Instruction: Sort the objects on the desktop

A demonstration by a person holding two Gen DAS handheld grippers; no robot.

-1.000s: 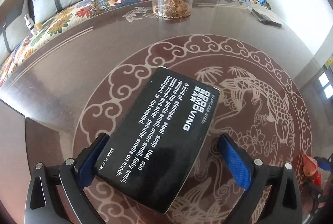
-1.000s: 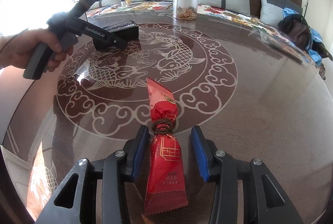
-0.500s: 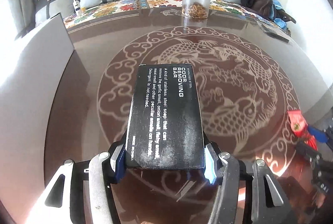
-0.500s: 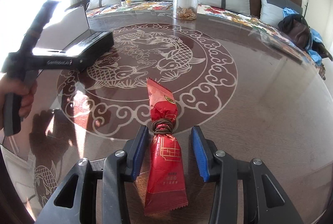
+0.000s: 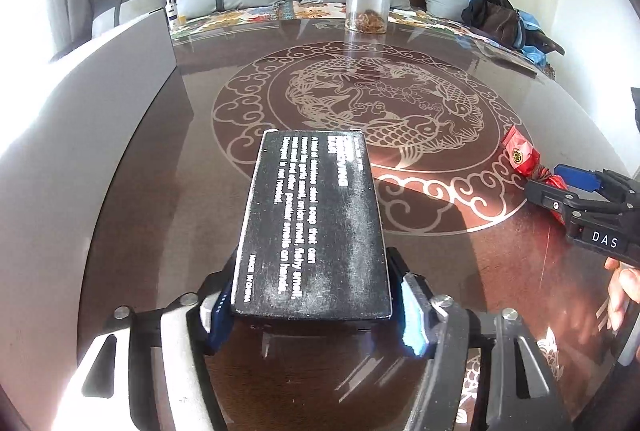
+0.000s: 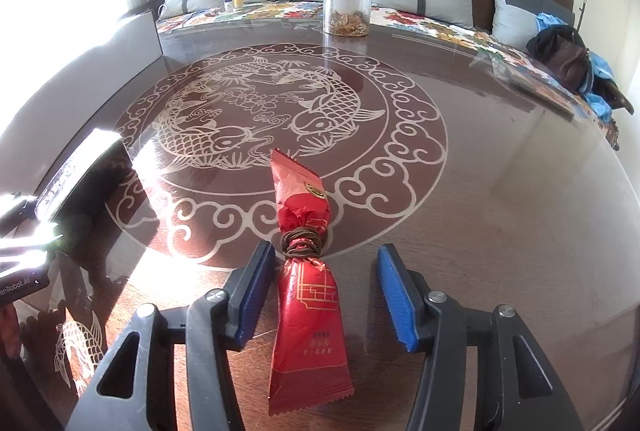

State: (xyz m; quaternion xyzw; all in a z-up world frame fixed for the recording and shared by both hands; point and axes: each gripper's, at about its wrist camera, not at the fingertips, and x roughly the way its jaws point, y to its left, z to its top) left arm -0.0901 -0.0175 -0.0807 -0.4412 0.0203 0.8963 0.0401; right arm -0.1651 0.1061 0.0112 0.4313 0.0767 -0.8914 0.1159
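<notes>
Left wrist view: one flat matte black box [image 5: 311, 231], white print on top, clenched between blue pads of left gripper [image 5: 316, 307], lifted over glossy brown table [image 5: 460, 263] etched with two fish. One clear lidded jar [image 5: 368, 3] at far edge.

Right wrist view: one crinkled red packet [image 6: 306, 279], cord-tied at the waist, lying on the table between spread, released fingers of right gripper [image 6: 326, 291], apart from both pads.

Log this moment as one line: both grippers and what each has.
left gripper: shut on black box, lifted | right gripper: open, straddling red snack packet on table
</notes>
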